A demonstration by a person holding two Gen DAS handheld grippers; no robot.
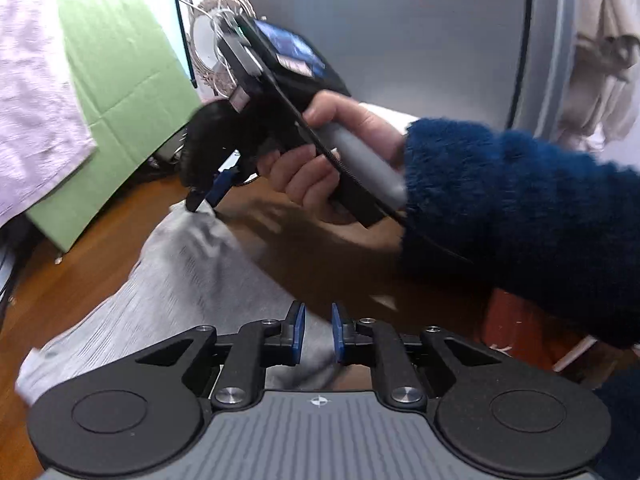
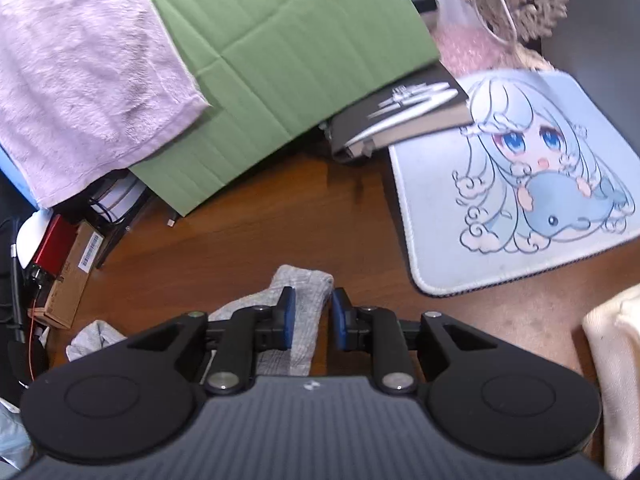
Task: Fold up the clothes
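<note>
A grey ribbed garment lies in a long strip across the brown wooden table. My left gripper hovers over its near end, jaws a little apart with no fabric pinched between the pads. In the left wrist view my right gripper, carried by a hand in a fuzzy blue sleeve, has its tips at the strip's far end. In the right wrist view that gripper is slightly open over the garment's end; the cloth lies under the gap and nothing is clamped.
A green cardboard sheet and a pink towel lean at the back left. To the right lie a cartoon mouse pad, a dark book and a cream cloth. Boxes and cables crowd the left edge.
</note>
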